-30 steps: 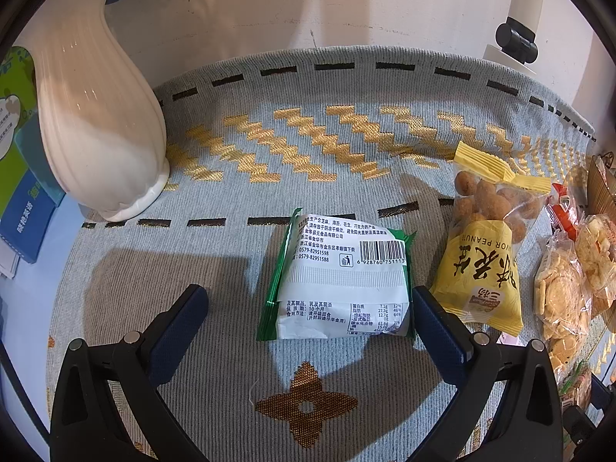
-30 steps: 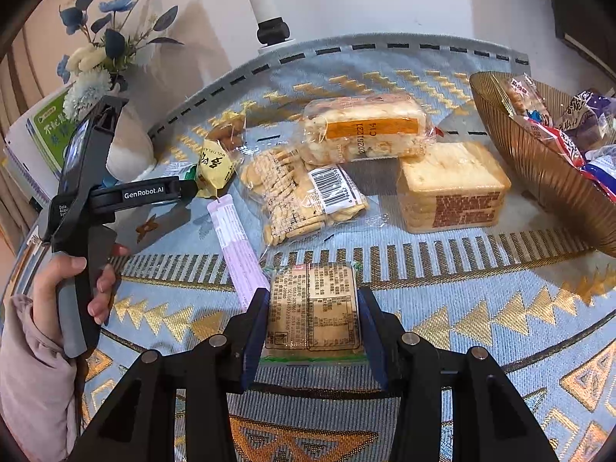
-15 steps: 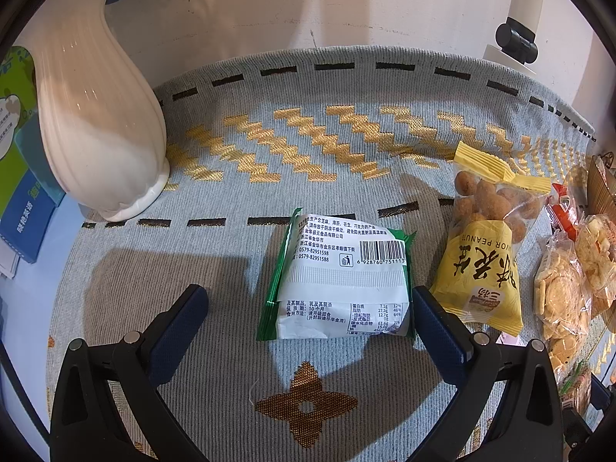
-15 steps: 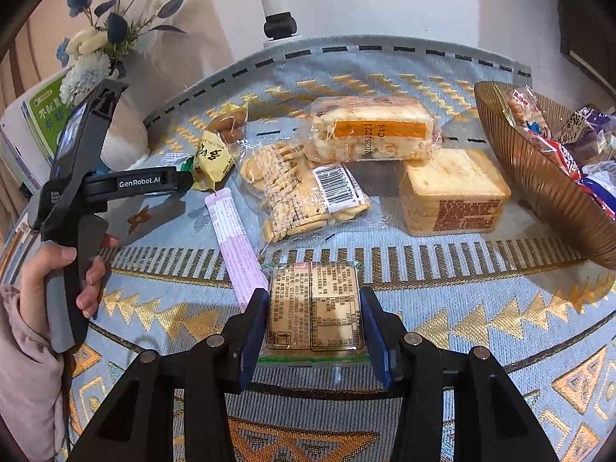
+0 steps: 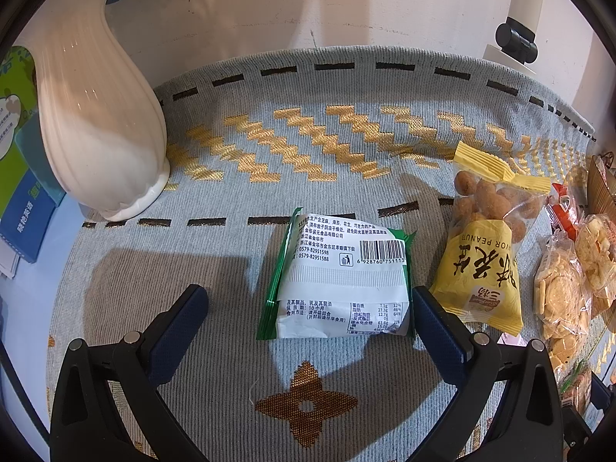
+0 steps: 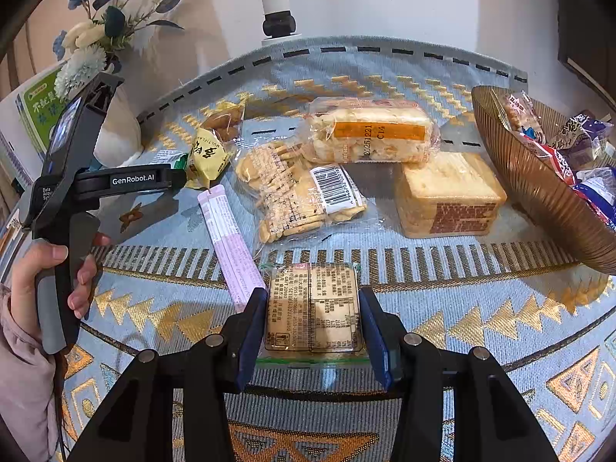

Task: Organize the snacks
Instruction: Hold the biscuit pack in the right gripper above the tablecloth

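Observation:
In the left wrist view a white and green snack packet (image 5: 340,281) lies label up on the patterned cloth. My left gripper (image 5: 308,308) is open around it; the right finger touches its edge, the left finger stands well off. In the right wrist view my right gripper (image 6: 312,308) is shut on a flat brown cracker pack (image 6: 313,308) and holds it just above the cloth. The left gripper's body also shows in the right wrist view (image 6: 73,181), held in a hand.
A yellow peanut bag (image 5: 487,246), round cracker bag (image 6: 296,188), wrapped cake bar (image 6: 369,131), square cracker stack (image 6: 450,192) and pink stick pack (image 6: 227,238) lie on the cloth. A brown bowl (image 6: 539,192) with snacks stands right. A white vase (image 5: 100,131) stands left.
The right gripper has drawn back and risen slightly with the cracker pack held in it. The left gripper has not moved.

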A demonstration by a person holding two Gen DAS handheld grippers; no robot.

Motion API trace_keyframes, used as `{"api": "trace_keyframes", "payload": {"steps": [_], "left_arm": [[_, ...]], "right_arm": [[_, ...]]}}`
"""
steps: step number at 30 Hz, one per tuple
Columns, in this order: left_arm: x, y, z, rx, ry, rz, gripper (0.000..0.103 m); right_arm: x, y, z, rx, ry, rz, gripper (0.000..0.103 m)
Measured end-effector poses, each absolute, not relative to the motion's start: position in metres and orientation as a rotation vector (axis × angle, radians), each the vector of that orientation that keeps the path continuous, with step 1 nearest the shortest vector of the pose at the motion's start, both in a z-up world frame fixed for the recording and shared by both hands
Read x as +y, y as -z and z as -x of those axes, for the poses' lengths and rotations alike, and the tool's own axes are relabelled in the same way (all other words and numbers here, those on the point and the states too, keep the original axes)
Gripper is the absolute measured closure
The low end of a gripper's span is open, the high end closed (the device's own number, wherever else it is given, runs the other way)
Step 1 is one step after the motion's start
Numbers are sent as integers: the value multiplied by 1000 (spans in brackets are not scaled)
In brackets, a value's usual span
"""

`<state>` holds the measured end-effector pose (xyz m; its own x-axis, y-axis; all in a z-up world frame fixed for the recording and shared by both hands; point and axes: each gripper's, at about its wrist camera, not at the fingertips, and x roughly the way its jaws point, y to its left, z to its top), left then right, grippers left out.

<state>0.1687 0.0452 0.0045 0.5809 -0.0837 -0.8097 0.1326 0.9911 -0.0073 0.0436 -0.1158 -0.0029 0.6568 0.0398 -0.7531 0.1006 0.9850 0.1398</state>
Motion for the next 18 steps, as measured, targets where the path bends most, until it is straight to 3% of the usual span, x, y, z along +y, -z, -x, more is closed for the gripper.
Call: {"api": "trace_keyframes", "payload": {"steps": [18], "left_arm": [[46,-5,-169,945,129,-55,0]], "right_arm": [[-123,3,-41,842,55,-232,57]]}}
